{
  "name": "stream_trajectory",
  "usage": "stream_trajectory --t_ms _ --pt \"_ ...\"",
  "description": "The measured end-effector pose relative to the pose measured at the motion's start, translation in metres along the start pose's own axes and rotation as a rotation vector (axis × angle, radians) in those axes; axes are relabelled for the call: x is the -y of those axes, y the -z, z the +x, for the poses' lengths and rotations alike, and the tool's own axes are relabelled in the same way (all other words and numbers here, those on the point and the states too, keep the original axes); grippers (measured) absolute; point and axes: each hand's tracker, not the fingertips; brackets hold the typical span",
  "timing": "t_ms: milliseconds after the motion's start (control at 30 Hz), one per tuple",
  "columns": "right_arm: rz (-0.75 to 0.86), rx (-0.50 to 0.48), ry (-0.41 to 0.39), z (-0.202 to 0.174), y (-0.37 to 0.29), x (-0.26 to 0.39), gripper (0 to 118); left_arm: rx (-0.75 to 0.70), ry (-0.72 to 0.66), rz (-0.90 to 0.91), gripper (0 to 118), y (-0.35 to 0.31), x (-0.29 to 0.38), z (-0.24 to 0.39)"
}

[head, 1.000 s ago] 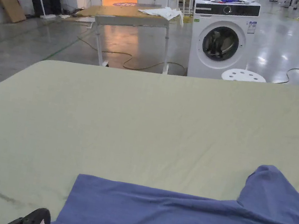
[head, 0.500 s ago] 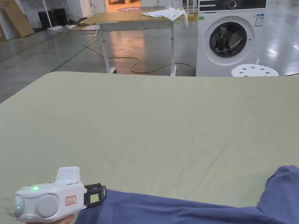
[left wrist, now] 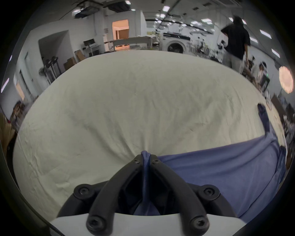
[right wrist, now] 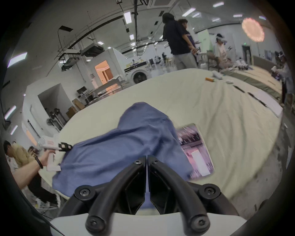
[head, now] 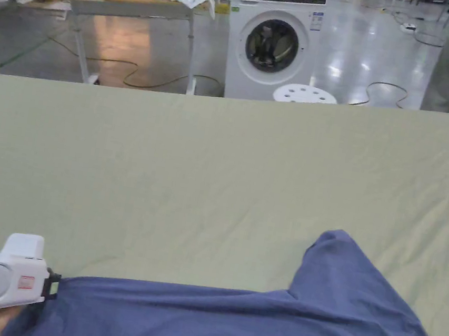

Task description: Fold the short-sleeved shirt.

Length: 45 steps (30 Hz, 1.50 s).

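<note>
Blue short-sleeved shirt (head: pixel 225 325), soft knit, rumpled in shallow folds, spread along the near edge of a table (head: pixel 208 163) under a pale green, faintly creased sheet, one sleeve humped up toward the middle. Left gripper (left wrist: pixel 145 159), black jaws on a white plastic body, pinching a bunched edge of the shirt. Right gripper (right wrist: pixel 146 157) pressed together over the blue cloth, perhaps nipping a thin fold; hard to tell. Glossy pinkish magazine (right wrist: pixel 196 151) partly under the shirt, its print too blurred to read. Small red label on the left gripper's casing, unreadable.
</note>
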Motion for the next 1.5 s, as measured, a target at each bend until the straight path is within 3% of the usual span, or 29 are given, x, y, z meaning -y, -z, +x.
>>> stream_trajectory --t_ms 33,67,100,133,233,333,433,500,567,600,633,667,800,867,1000,1133,1233,1400,1500 --pt "-0.012 -0.016 -0.008 0.0 0.012 -0.019 33 -0.008 0.04 -0.013 3 0.001 -0.002 0.003" --pt "-0.019 -0.018 -0.017 0.001 0.025 -0.035 68 -0.013 0.061 -0.024 3 0.002 -0.003 0.004" --pt "-0.037 -0.024 -0.029 0.002 0.043 -0.052 81 -0.019 0.077 -0.032 3 0.003 -0.003 0.006" --pt "-0.09 -0.007 -0.057 0.003 0.065 -0.068 81 -0.021 0.079 -0.034 3 -0.002 -0.003 0.012" --pt "-0.169 0.106 -0.149 0.011 0.133 -0.101 79 -0.026 0.072 -0.038 3 -0.002 -0.001 0.015" --pt "-0.25 0.218 -0.179 0.021 0.192 -0.118 79 -0.03 0.087 -0.033 3 -0.009 0.002 0.019" --pt "-0.358 0.321 -0.2 0.031 0.23 -0.124 68 -0.035 0.104 -0.042 3 -0.011 -0.001 0.022" --pt "-0.45 0.321 -0.225 0.032 0.245 -0.116 45 -0.035 0.097 -0.039 3 -0.011 -0.001 0.023" --pt "-0.415 0.326 -0.289 0.028 0.246 -0.113 40 -0.032 0.086 -0.041 3 -0.01 -0.003 0.02" --pt "-0.418 0.319 -0.264 0.027 0.244 -0.112 36 -0.029 0.08 -0.038 3 -0.012 -0.002 0.02" --pt "-0.413 0.306 -0.25 0.028 0.242 -0.115 26 -0.026 0.077 -0.035 3 -0.014 -0.001 0.02" --pt "-0.409 0.294 -0.247 0.03 0.238 -0.117 4 -0.022 0.07 -0.032 3 -0.013 -0.003 0.016" --pt "-0.28 0.168 -0.167 0.036 0.202 -0.12 3 0.062 -0.05 0.092 0 -0.036 0.002 -0.007" --pt "-0.18 0.118 -0.193 0.027 0.157 -0.114 3 0.171 -0.104 0.204 0 -0.071 0.021 -0.022" --pt "-0.07 0.055 -0.21 0.025 0.072 -0.081 3 0.206 -0.124 0.309 0 -0.144 0.077 -0.043" --pt "-0.081 0.073 -0.246 0.023 0.007 -0.032 3 0.248 -0.224 0.288 0 -0.195 0.146 -0.06" --pt "-0.099 0.092 -0.212 0.027 -0.021 0.002 3 0.266 -0.344 0.244 0 -0.212 0.188 -0.065" --pt "-0.148 0.118 -0.149 0.034 -0.024 0.031 3 0.213 -0.317 0.186 0 -0.213 0.227 -0.047" --pt "-0.161 0.132 -0.175 0.028 -0.022 0.038 3 0.209 -0.353 0.165 0 -0.204 0.237 -0.051"
